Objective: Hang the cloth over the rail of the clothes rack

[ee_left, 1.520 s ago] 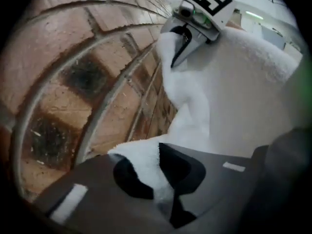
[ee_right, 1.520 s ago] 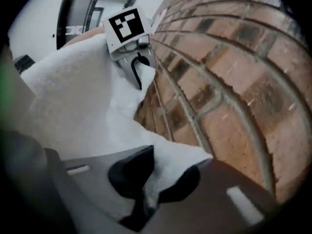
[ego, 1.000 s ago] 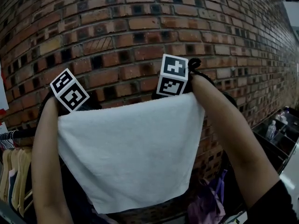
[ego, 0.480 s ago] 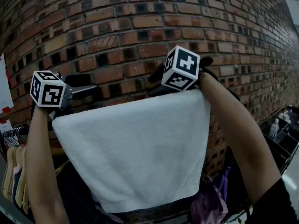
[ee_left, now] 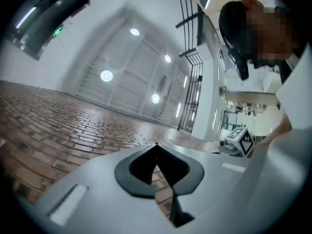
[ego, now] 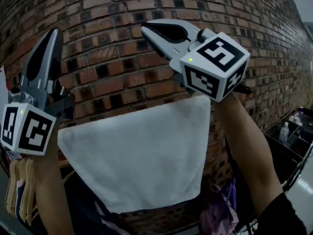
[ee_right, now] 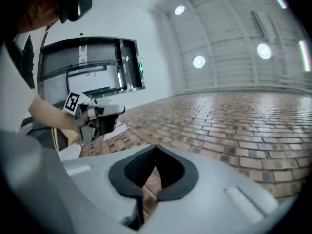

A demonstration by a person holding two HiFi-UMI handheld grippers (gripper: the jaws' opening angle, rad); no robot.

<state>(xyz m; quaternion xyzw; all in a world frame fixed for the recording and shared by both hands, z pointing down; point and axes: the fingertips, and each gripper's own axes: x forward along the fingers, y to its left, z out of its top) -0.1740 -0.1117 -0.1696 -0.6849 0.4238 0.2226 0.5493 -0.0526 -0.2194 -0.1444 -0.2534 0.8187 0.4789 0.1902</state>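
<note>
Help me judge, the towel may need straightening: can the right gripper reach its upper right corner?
Probably yes: the right gripper, jaws just closed on nothing, sits above the white towel, nothing between.

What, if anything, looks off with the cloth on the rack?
Nothing much. The cloth hangs flat before the brick wall; its top edge slopes down toward the left in the head view, so it may sit slightly askew. The rail under it is hidden.

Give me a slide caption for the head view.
Left gripper and right gripper, jaws just closed on nothing, point upward above the white cloth hanging before the brick wall.
</note>
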